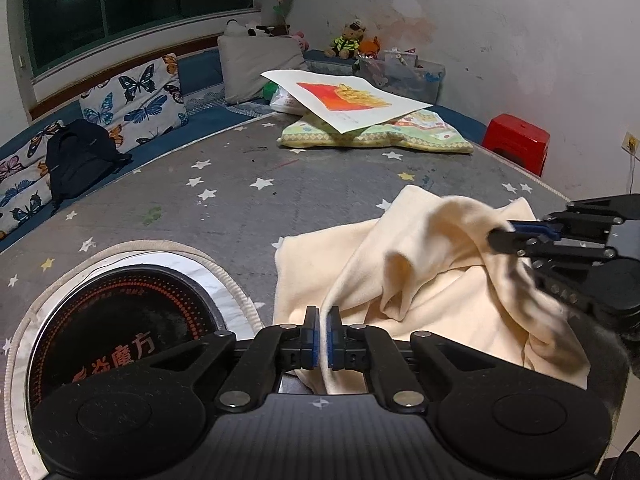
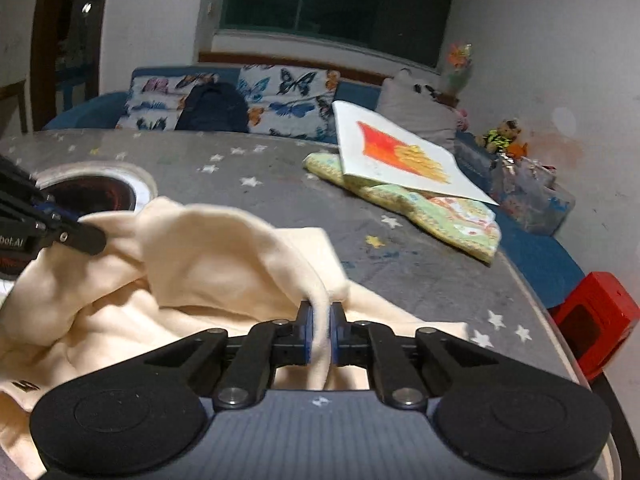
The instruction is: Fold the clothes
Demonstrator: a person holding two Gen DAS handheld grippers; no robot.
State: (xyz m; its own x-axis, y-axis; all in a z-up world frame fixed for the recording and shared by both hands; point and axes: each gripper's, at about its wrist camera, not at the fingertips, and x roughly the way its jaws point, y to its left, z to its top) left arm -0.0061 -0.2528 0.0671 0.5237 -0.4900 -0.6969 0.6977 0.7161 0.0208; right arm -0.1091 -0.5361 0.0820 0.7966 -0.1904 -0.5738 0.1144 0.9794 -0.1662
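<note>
A cream-coloured garment (image 1: 432, 276) lies crumpled on the grey star-patterned table (image 1: 224, 208). My left gripper (image 1: 322, 320) is shut on a raised edge of the garment near the table's front. In the right wrist view my right gripper (image 2: 320, 316) is shut on another fold of the cream garment (image 2: 192, 264). Each gripper shows in the other's view: the right gripper (image 1: 496, 238) at the right pinching cloth, the left gripper (image 2: 96, 240) at the left edge on a lifted ridge. The cloth hangs slack between the two holds.
A round induction cooktop (image 1: 116, 320) is set into the table at the left. At the far side a patterned cushion (image 1: 376, 136) lies under a white poster (image 1: 344, 96). A red stool (image 1: 516, 140) stands off the right edge. A sofa with butterfly cushions (image 1: 132, 100) and a dark backpack (image 1: 80, 156) lies behind.
</note>
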